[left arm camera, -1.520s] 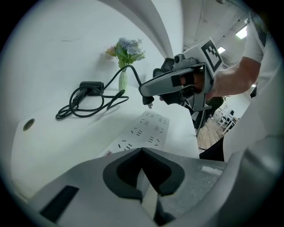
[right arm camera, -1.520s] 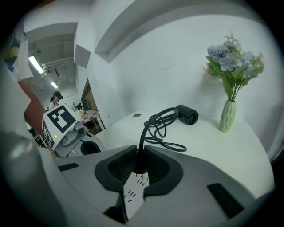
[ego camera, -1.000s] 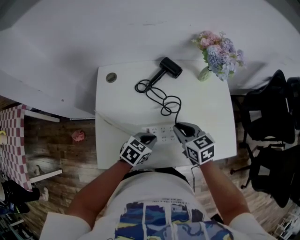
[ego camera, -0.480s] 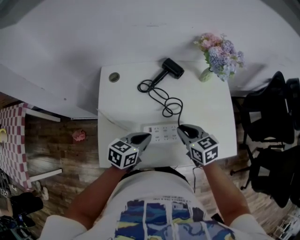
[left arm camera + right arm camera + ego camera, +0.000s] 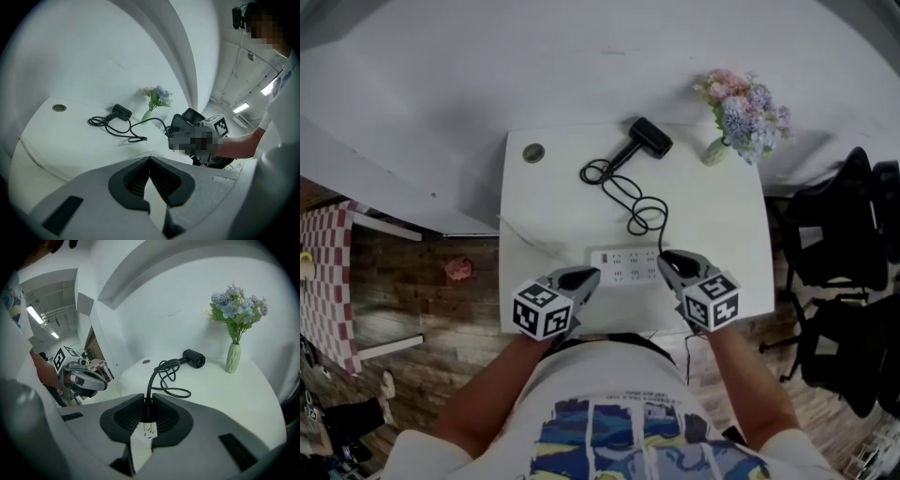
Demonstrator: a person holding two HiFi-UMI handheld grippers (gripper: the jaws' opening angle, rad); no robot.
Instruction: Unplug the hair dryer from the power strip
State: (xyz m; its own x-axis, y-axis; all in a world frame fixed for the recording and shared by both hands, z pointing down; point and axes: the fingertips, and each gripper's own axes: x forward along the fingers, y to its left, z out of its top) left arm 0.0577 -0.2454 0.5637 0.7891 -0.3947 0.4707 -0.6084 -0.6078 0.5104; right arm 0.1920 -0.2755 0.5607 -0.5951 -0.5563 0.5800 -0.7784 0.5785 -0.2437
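A black hair dryer (image 5: 649, 137) lies at the back of the white table (image 5: 722, 225), and its black cord (image 5: 630, 197) loops forward to a white power strip (image 5: 619, 265) near the front edge. My right gripper (image 5: 664, 257) is over the strip's right end. In the right gripper view it (image 5: 147, 404) is shut on the black plug, with the cord (image 5: 159, 369) rising out between the jaws and the strip (image 5: 143, 439) just below. Whether the plug sits in the socket I cannot tell. My left gripper (image 5: 589, 275) hangs shut and empty off the strip's left end (image 5: 149, 159).
A vase of flowers (image 5: 741, 112) stands at the back right corner. A round cable hole (image 5: 533, 152) is at the back left. Black chairs (image 5: 844, 244) stand right of the table. Wooden floor shows to the left.
My left gripper has lifted and drawn back to the left, away from the power strip. The right gripper has stayed on the plug.
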